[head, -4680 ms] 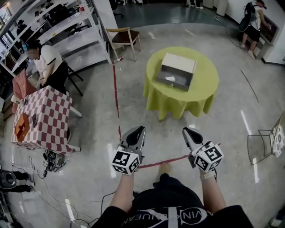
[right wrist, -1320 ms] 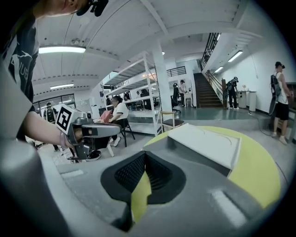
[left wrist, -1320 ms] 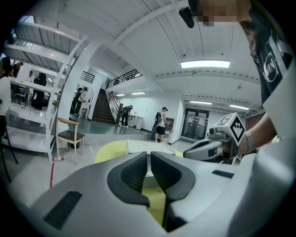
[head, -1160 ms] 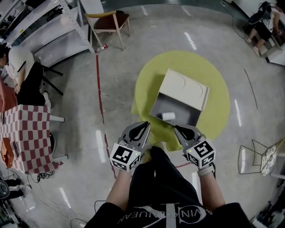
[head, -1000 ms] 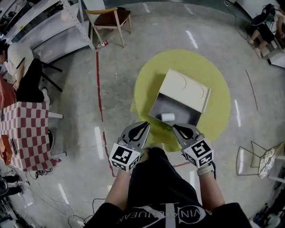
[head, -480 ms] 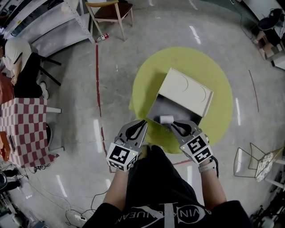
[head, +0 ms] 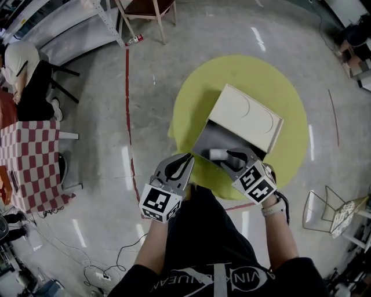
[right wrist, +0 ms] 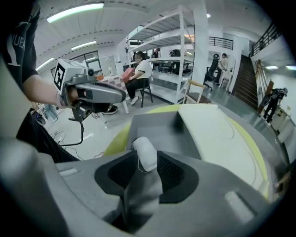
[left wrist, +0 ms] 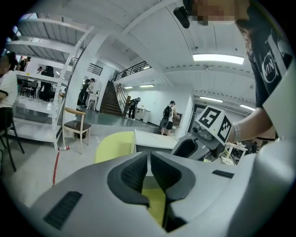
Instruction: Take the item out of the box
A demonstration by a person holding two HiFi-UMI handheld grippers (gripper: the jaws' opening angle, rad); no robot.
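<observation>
A shallow grey box [head: 211, 139] lies open on the round yellow-green table [head: 197, 98], its cream lid [head: 246, 116] slid toward the far right. A small white roll [head: 217, 154] lies in the box near its front wall. My right gripper [head: 232, 158] reaches over that wall into the box; its jaws are opening, and in the right gripper view the roll [right wrist: 145, 152] lies in the gap between them with room on each side. My left gripper [head: 181, 162] hangs shut and empty by the table's front left edge.
A wooden chair [head: 148, 7] and metal shelving [head: 58, 29] stand beyond the table. A person [head: 26, 75] sits by a red-checked table [head: 26, 156] at the left. Red tape [head: 128, 116] runs along the floor. A wire chair [head: 330, 203] stands at the right.
My right gripper has gone forward over the box's front wall to the white roll and its jaws have parted. The left gripper has stayed shut in place.
</observation>
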